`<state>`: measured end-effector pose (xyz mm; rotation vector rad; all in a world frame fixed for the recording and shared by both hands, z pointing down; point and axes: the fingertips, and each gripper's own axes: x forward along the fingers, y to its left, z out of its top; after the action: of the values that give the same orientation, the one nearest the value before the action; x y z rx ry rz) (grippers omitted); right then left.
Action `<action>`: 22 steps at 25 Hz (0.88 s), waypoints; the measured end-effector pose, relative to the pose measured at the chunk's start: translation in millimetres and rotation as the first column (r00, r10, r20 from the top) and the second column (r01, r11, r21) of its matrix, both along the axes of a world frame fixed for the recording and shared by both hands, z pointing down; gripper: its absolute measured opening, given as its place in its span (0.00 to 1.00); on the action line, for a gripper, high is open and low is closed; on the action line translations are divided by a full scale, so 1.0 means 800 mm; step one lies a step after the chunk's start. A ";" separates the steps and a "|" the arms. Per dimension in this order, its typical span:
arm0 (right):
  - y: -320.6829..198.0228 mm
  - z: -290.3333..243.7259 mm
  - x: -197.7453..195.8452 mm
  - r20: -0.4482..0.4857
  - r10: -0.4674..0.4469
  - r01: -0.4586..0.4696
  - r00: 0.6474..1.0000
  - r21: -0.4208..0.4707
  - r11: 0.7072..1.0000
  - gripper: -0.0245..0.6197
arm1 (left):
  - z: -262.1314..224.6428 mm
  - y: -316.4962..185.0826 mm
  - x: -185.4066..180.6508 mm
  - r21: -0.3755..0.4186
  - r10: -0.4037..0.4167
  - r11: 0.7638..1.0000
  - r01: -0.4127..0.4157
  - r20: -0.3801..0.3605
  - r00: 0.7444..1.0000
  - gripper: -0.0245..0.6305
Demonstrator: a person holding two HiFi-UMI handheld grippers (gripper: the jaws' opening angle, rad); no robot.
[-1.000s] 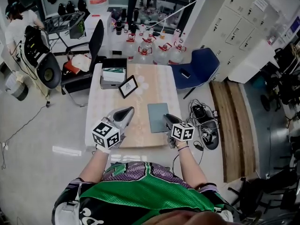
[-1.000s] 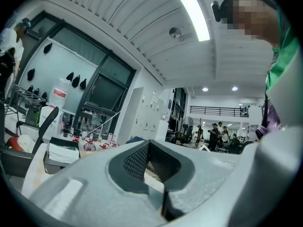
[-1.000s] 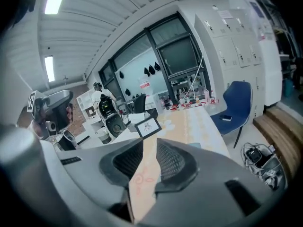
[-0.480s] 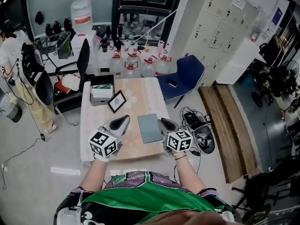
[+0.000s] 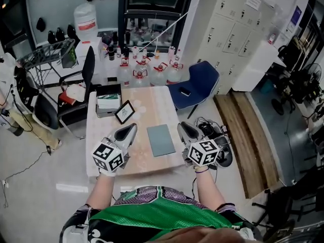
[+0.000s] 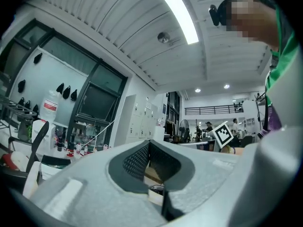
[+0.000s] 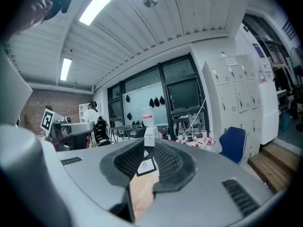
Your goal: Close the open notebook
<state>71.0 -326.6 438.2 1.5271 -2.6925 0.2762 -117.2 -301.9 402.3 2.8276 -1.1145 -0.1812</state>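
Note:
The grey-green notebook (image 5: 161,139) lies closed and flat on the beige table (image 5: 152,103), toward its near right part. Both grippers hang above the table's near edge, one on each side of the notebook and touching nothing. My left gripper (image 5: 130,129) (image 6: 149,143) points level, and its tips meet with nothing in them. My right gripper (image 5: 182,128) (image 7: 147,143) is off the notebook's right edge. A narrow gap shows between its jaws, which are closing on nothing. The notebook is out of sight in both gripper views.
A small black picture frame (image 5: 124,112) and a box of books (image 5: 109,104) sit at the table's far left. A blue chair (image 5: 196,85), a black chair (image 5: 76,92), water jugs (image 5: 147,70), floor cables (image 5: 215,133) and a wooden platform (image 5: 248,135) surround the table.
Both grippers have risen, the right one more. It has drawn away to the right of the notebook, which lies closed throughout.

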 end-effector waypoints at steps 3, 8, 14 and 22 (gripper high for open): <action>-0.001 -0.020 0.007 -0.014 0.008 -0.008 1.000 0.042 0.999 0.14 | -0.006 -0.001 -0.002 0.028 -0.029 0.999 0.028 0.035 0.999 0.06; -0.009 -0.036 0.018 -0.062 0.025 -0.019 0.998 0.092 0.996 0.14 | -0.006 0.001 -0.007 0.072 -0.072 0.995 0.065 0.104 0.992 0.06; -0.011 -0.071 0.018 0.005 0.055 -0.055 0.998 0.178 0.983 0.09 | -0.019 -0.003 -0.032 0.074 -0.148 0.987 0.144 0.049 0.988 0.06; -0.011 -0.084 0.005 0.027 0.038 -0.043 0.999 0.204 0.978 0.04 | -0.026 -0.001 -0.039 0.083 -0.193 0.978 0.190 0.030 0.981 0.06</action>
<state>75.1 -335.7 370.8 1.6405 -2.7849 0.0174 -148.2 -303.0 381.3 2.7993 -1.4203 -0.1907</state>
